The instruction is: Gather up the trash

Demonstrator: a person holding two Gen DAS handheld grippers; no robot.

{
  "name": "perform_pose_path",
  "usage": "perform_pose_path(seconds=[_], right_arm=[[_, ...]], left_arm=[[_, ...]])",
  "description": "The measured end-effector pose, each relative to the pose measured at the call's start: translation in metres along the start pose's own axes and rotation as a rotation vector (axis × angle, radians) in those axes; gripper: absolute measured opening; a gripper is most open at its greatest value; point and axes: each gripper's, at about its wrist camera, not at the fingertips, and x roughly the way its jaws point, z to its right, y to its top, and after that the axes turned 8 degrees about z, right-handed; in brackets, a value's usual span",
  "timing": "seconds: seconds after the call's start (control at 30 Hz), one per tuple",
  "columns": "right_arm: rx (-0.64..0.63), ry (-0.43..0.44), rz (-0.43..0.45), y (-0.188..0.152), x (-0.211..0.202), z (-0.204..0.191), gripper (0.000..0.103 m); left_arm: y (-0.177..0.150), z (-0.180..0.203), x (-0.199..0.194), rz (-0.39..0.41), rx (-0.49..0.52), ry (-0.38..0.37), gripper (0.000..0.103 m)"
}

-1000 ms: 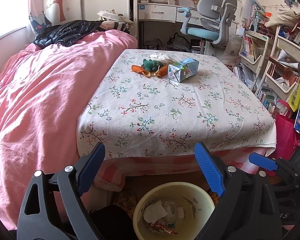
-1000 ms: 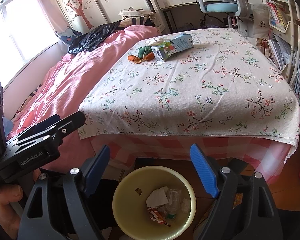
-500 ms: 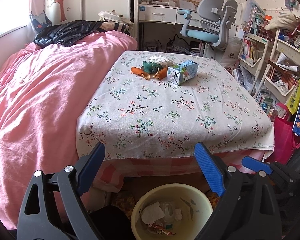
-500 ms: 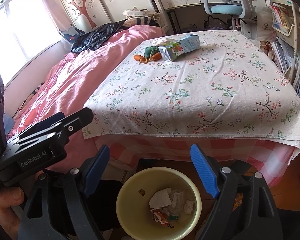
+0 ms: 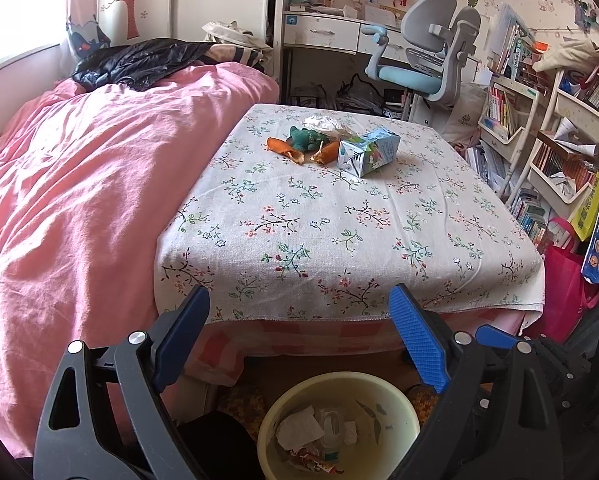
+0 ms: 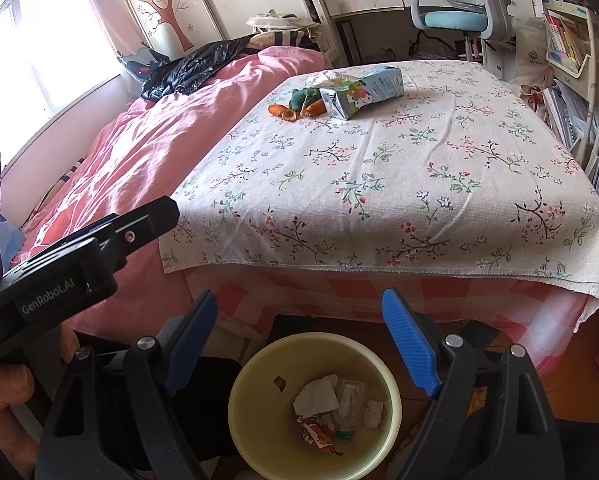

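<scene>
A child's bedroom in a home was shown: a pink bed (image 5: 79, 184), a study chair (image 5: 427, 60) and bookshelves (image 5: 555, 148) were seen.

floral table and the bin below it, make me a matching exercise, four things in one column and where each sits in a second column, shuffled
Things:
1. milk carton
2. orange peel
3. yellow bin
4. black jacket

Places:
A. on the floor under the near edge of the table
B. lying on its side on the far part of the tablecloth
C. on the pink bed near the window
D. on the tablecloth just left of the carton, beside a green wrapper

Pairs: 1-B, 2-D, 3-A, 4-C
</scene>
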Motion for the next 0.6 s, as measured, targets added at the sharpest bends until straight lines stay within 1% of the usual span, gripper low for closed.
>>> perform_pose_path(seconds=[0.6], right_arm=[[-0.005, 0.002, -0.004, -0.0013, 0.0035, -0.0063, 0.084]], left_arm=[[0.0005, -0.0006, 0.0005, 0.000, -0.003, -0.002, 0.088]])
